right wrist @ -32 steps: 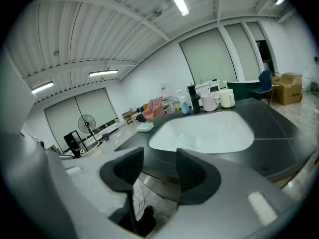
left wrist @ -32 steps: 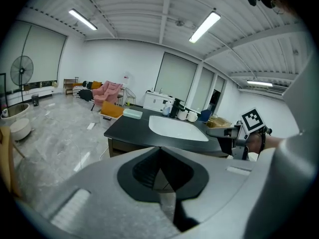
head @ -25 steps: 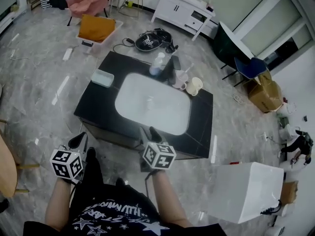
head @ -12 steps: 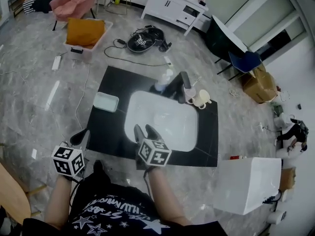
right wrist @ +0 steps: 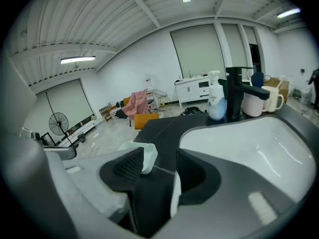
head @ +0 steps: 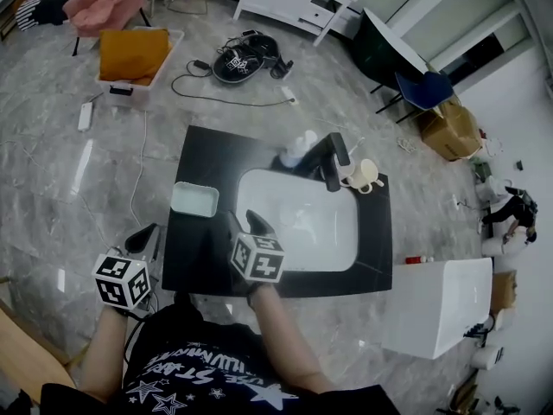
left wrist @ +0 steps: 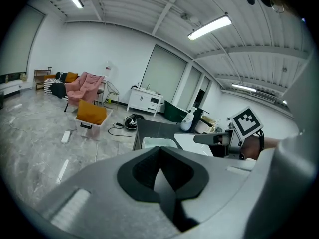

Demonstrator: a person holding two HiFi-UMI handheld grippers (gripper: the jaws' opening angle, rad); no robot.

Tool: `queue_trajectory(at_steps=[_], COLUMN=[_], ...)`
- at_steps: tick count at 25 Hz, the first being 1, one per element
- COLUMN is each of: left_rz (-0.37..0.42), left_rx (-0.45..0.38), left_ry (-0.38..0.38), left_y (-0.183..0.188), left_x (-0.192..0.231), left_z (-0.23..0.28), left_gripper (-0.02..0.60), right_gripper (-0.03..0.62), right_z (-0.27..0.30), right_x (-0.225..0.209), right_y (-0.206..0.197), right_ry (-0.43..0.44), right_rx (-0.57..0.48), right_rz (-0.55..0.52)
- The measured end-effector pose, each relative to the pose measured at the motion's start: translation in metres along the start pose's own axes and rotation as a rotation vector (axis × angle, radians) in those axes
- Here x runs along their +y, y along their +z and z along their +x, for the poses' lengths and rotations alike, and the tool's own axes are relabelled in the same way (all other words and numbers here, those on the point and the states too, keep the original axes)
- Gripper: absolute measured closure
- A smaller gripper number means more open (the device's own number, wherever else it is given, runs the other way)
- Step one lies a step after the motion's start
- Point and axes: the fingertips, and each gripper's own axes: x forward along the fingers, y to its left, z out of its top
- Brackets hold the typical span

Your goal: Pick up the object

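A small pale tray (head: 193, 200) lies on the left part of the black counter (head: 207, 249), beside the white sink basin (head: 337, 232). My right gripper (head: 248, 222) is open over the counter's front edge, just right of the tray. The right gripper view shows the tray (right wrist: 145, 156) ahead, behind the left pad of that gripper (right wrist: 154, 166), nothing held. My left gripper (head: 143, 238) hangs off the counter's left side over the floor. In the left gripper view its pads (left wrist: 160, 156) meet, and the tray (left wrist: 159, 143) shows just beyond them.
A black faucet (head: 333, 158), a soap bottle (head: 298, 148) and pale mugs (head: 363, 175) stand at the basin's far rim. A white box (head: 436, 305) sits right of the counter. An orange cushion in a bin (head: 131, 54) and cables (head: 233, 85) lie on the marble floor.
The counter has come nearer. My right gripper has moved forward from the front edge toward the tray. The left gripper has stayed low at the left.
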Motion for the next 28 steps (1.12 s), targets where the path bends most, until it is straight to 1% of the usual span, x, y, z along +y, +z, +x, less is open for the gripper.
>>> queue_trajectory(at_steps=[3,7,8,10,12,15,19,24,26,27,28], left_rz=[-0.004,-0.009,-0.010,-0.012,-0.013,-0.019,-0.031,-0.034,-0.035,-0.036,-0.037], left_rx=[0.020,0.044,0.050,0.061,0.070,0.082,0.099,0.115,0.116,0.116,0.116], left_ry=[-0.017,-0.039,-0.043,-0.050,-0.056,-0.060,-0.058,-0.057,-0.054,-0.052,-0.051], left_y=[0.001,0.000,-0.001,-0.003,-0.006,-0.010,-0.017,-0.024,-0.026,-0.027,-0.028], left_x=[0.014,0.027,0.030,0.035,0.039,0.042,0.046,0.043,0.041,0.040,0.039], left_z=[0.008,0.020,0.023,0.027,0.031,0.033,0.034,0.032,0.030,0.029,0.029], left_gripper=[0.572,0.572,0.572,0.572,0.572,0.572,0.572,0.572,0.572,0.572,0.572], right_gripper=[0.385,0.388,0.407,0.413,0.441,0.447,0.448,0.502,0.527,0.557,0.565], right_z=[0.021,0.045,0.050,0.060,0.067,0.075,0.084,0.087,0.087,0.087,0.087], right_x=[0.014,0.021,0.022,0.023,0.022,0.020,0.021,0.016,0.014,0.013,0.013], right_y=[-0.003,-0.010,-0.012,-0.014,-0.016,-0.021,-0.027,-0.030,-0.031,-0.031,-0.032], right_ry=[-0.013,-0.044,-0.053,-0.070,-0.086,-0.101,-0.098,-0.132,-0.138,-0.140,-0.141], right_rx=[0.036,0.087,0.098,0.115,0.132,0.159,0.178,0.193,0.193,0.194,0.196], right_rz=[-0.014,-0.029,-0.033,-0.043,-0.049,-0.049,-0.051,-0.085,-0.073,-0.064,-0.056])
